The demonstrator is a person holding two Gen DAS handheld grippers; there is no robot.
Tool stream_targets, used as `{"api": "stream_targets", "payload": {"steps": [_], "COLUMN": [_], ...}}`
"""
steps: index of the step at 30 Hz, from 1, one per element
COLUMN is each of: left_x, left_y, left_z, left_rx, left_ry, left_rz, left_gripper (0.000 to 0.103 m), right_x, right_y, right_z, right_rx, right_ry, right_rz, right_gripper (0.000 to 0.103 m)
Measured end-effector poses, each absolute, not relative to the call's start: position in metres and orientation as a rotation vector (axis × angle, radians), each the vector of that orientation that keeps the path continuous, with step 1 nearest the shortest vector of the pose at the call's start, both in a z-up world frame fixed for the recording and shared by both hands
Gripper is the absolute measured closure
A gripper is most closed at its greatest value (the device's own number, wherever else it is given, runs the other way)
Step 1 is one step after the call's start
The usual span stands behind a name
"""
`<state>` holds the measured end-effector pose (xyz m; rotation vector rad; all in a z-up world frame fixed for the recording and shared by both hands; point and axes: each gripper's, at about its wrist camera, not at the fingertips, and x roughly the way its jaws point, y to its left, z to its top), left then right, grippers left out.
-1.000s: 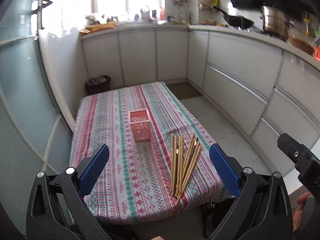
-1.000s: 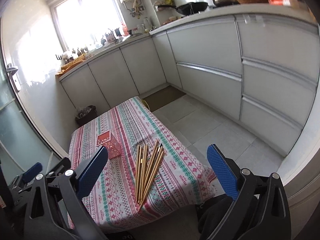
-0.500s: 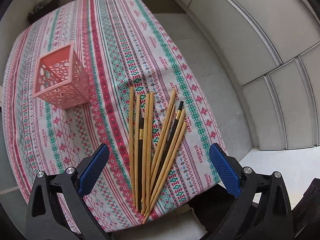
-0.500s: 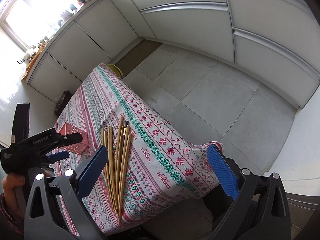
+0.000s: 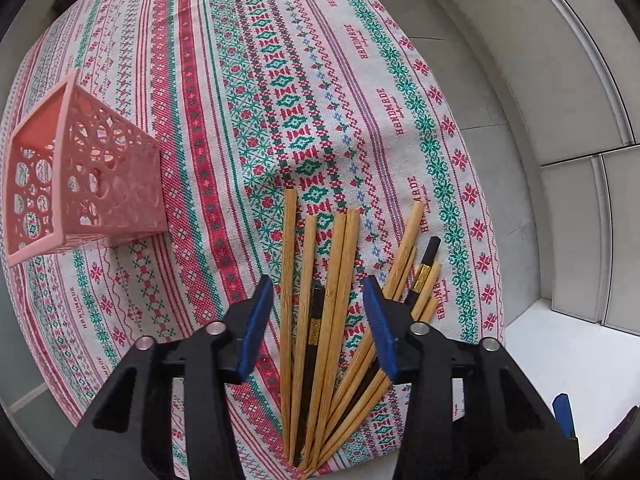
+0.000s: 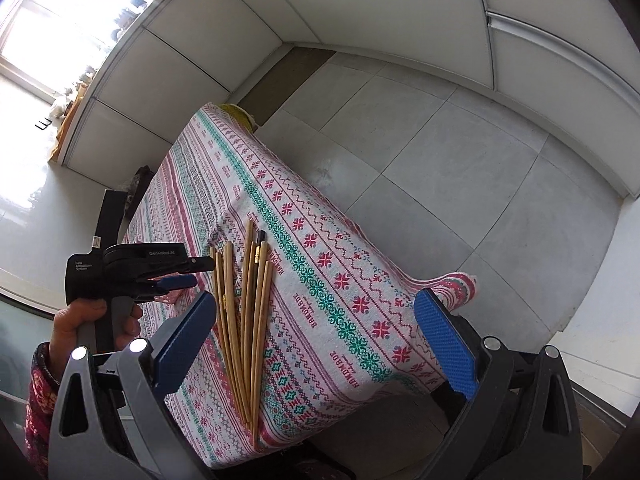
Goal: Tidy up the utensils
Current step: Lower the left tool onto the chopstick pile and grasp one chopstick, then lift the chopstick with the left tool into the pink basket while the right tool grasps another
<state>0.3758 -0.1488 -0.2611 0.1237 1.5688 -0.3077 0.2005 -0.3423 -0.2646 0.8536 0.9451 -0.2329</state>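
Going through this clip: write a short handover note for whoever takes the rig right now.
Left gripper: open, partly narrowed, low over the left group of chopsticks, nothing gripped yet.
Right gripper: wide open, holding nothing, hanging back above the table's near edge.
Chopsticks lie fanned on the patterned tablecloth; the pink perforated holder stands to their left, and looks empty.
Done: nothing moved.
Left: grasp chopsticks, put them in the holder.

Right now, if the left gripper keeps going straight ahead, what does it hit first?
Most likely the chopsticks: the left gripper, jaws partly open, straddles the left part of the pile on the tablecloth. Height above them is unclear.
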Motion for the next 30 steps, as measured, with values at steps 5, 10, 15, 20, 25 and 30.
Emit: {"api": "stream_targets", "payload": {"steps": [5, 10, 15, 20, 25, 30], "left_x": [0.375, 0.382, 0.395, 0.414, 0.423, 0.404], "left_y": [-0.148, -0.154, -0.161, -0.157, -0.167, -0.158], "left_z": [-0.26, -0.269, -0.284, -0.304, -0.325, -0.31], "left_rx": [0.154, 0.237, 0.281, 0.297, 0.324, 0.267], "left_ry": [1.516, 1.489, 1.49, 1.504, 1.49, 1.394], "left_rz": [-0.255, -0.209, -0.174, -0.178, -0.198, -0.237], "left_gripper": [0.081, 0.086, 0.093, 0.093, 0.097, 0.097], "right_x": [0.197, 0.194, 0.194, 0.196, 0.199, 0.216], "right_y": [-0.347, -0.352, -0.353, -0.353, -0.352, -0.344], "right_z": [-0.263, -0.264, -0.265, -0.265, -0.266, -0.269], "right_rx": [0.866, 0.87, 0.869, 0.864, 0.85, 0.808], "right_ry": [0.935, 0.942, 0.942, 0.948, 0.953, 1.012], "right_rz": [-0.241, -0.247, -0.249, -0.244, -0.261, -0.289], "right_gripper": [0.007, 0.007, 0.007, 0.007, 0.007, 0.007]}}
